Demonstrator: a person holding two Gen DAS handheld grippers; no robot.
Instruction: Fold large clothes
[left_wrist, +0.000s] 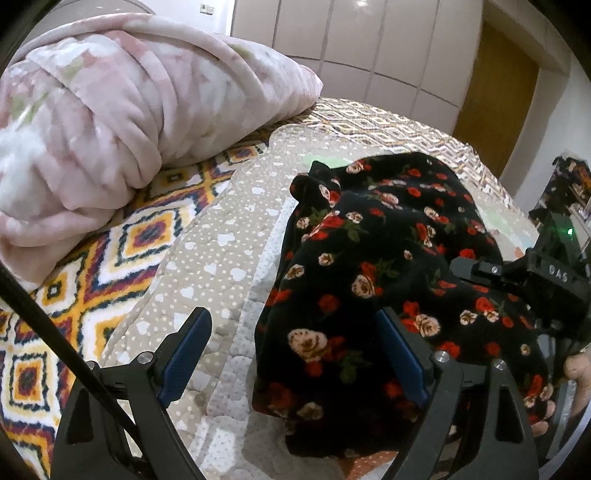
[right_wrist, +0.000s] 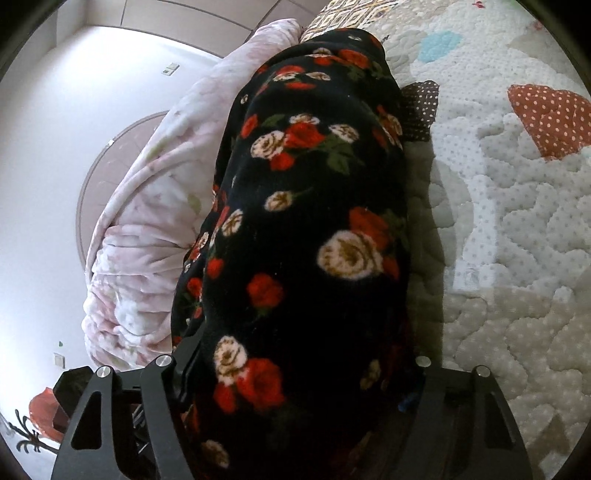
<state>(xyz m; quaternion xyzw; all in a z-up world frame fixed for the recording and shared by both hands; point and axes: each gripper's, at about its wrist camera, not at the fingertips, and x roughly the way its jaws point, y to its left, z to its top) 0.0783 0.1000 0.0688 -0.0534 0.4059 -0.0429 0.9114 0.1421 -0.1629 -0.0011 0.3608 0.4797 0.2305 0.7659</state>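
A black fleece garment with red and cream roses (left_wrist: 388, 266) lies bundled on the quilted bed cover (left_wrist: 221, 240). My left gripper (left_wrist: 295, 354) hangs over its near left edge with jaws wide apart. One blue pad is over the quilt and the other over the fabric, and nothing is pinched. In the right wrist view the same garment (right_wrist: 314, 229) fills the whole gap of my right gripper (right_wrist: 295, 373). The fabric bulges over both fingers and hides the pads. That gripper's upper finger (left_wrist: 476, 267) rests on top of the bundle at the right.
A rolled pink floral blanket (left_wrist: 110, 129) lies at the far left on an orange diamond-patterned spread (left_wrist: 110, 240), and it appears again behind the garment (right_wrist: 147, 240). Wardrobe doors (left_wrist: 369, 44) and a wooden door (left_wrist: 495, 99) stand beyond the bed. A hand (left_wrist: 580, 373) shows at the right edge.
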